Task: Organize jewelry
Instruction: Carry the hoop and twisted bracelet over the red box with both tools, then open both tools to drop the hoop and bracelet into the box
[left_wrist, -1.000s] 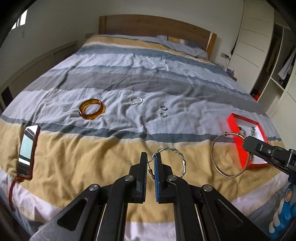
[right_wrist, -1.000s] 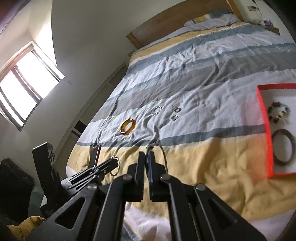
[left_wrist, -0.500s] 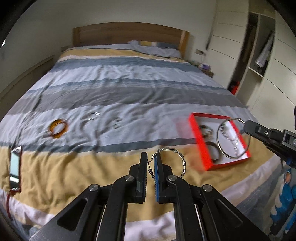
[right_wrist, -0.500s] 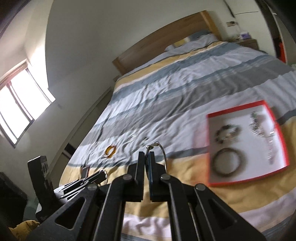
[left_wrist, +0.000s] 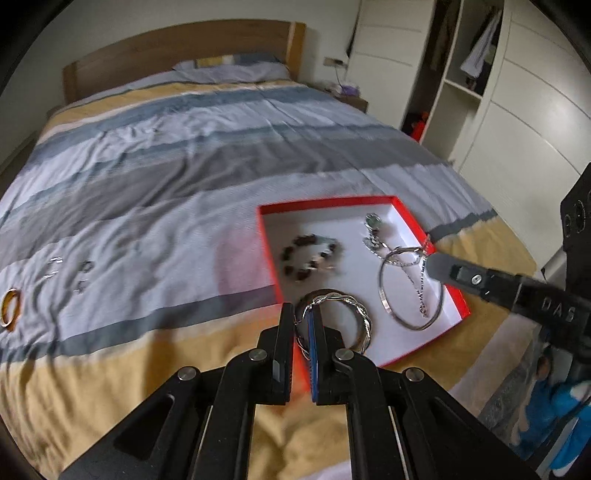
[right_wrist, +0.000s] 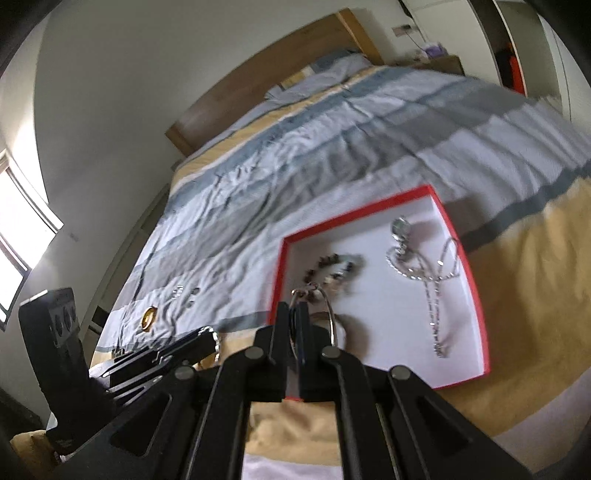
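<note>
Over the near right part of the bed (left_wrist: 155, 192), both grippers hang above a red box (left_wrist: 408, 212) with a white floor that lies on the striped duvet. From the left wrist view, the left gripper (left_wrist: 303, 328) is pinched narrow on a twisted silver bangle (left_wrist: 364, 317), whose loop stands out to the right of the fingers, over the box's near left corner. Farther right, the right gripper (left_wrist: 430, 264) reaches in from the right edge and is clamped on a plain silver hoop (left_wrist: 386, 301) that hangs over the box's right half; whether the hoop touches the floor of the box cannot be told. From the right wrist view the same gripper (right_wrist: 291, 325) has its fingers nearly together with the hoop (right_wrist: 330, 310) sticking out ahead of them. Inside the box lie a dark beaded bracelet (left_wrist: 308, 256) on the left, a silver chain (left_wrist: 421, 288) running along the right, and a small green-stoned piece (left_wrist: 373, 221) at the far right corner. Well apart, far to the left on the duvet, lie an amber bangle (left_wrist: 9, 308) and a few small silver rings (left_wrist: 55, 267), blurred. Beyond the bed stand a wooden headboard (left_wrist: 177, 55) and a white wardrobe (left_wrist: 517, 92).
</note>
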